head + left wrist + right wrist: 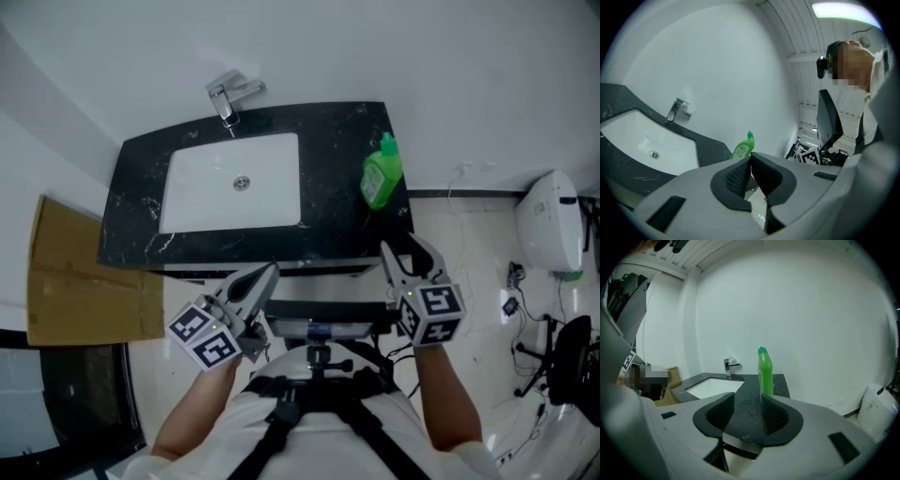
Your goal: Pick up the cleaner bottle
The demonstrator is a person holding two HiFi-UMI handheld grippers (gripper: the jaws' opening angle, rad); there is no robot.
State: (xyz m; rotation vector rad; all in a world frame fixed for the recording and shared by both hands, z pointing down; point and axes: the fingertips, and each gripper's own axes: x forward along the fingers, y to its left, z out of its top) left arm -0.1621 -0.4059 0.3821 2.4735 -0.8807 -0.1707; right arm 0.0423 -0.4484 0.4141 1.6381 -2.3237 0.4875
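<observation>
Black marble counter (141,187) | cleaner bottle (382,175) upright near right end | right gripper (404,249) nearer, pointing at it, jaws parted, empty | left gripper (265,276) farther left, clenched on nothing

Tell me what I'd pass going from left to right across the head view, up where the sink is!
flat brown cardboard sheet → white rectangular sink basin → green plastic cleaner bottle → white rounded object by the wall
</observation>
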